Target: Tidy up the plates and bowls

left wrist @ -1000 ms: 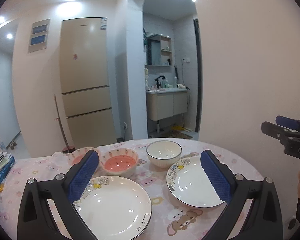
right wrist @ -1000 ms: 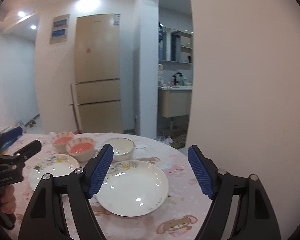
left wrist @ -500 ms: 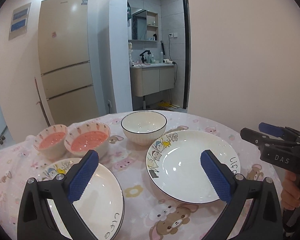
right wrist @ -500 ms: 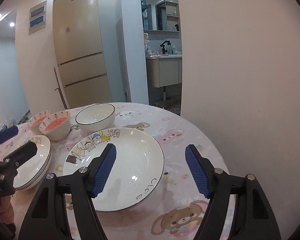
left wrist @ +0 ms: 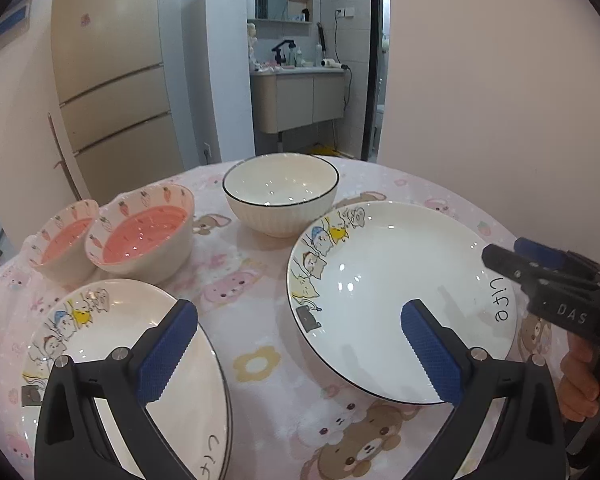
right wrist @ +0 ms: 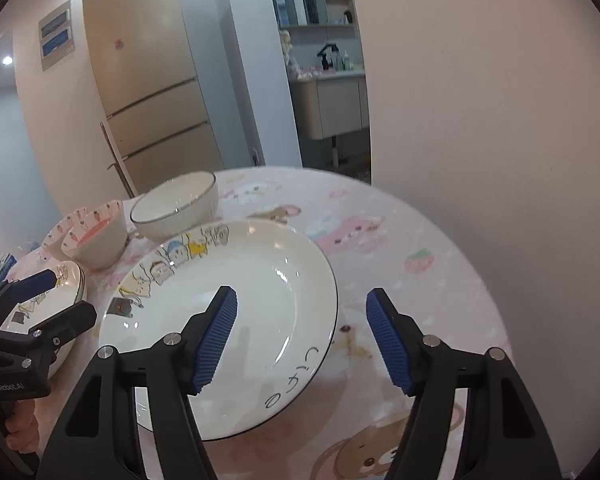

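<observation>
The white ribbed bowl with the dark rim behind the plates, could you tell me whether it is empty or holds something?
Empty. The white ribbed bowl with the dark rim stands upright, and the left wrist view shows only bare glossy white inside.

Tablecloth (left wrist: pixel 260 280) – pale pink, printed with bears, bunnies and flowers. Two plates (left wrist: pixel 400 300) (left wrist: pixel 112 344) are seen in white with a thin black rim, cartoon animals in blue and yellow on one side, black lettering opposite. Ribbed bowl (left wrist: pixel 280 196) – cream, black rim line. Two small bowls (left wrist: pixel 140 236) (left wrist: pixel 66 240) – coral-pink inside, carrot and strawberry prints round the rim. Gripper pads (right wrist: pixel 216 336) – ridged blue on black fingers.
</observation>
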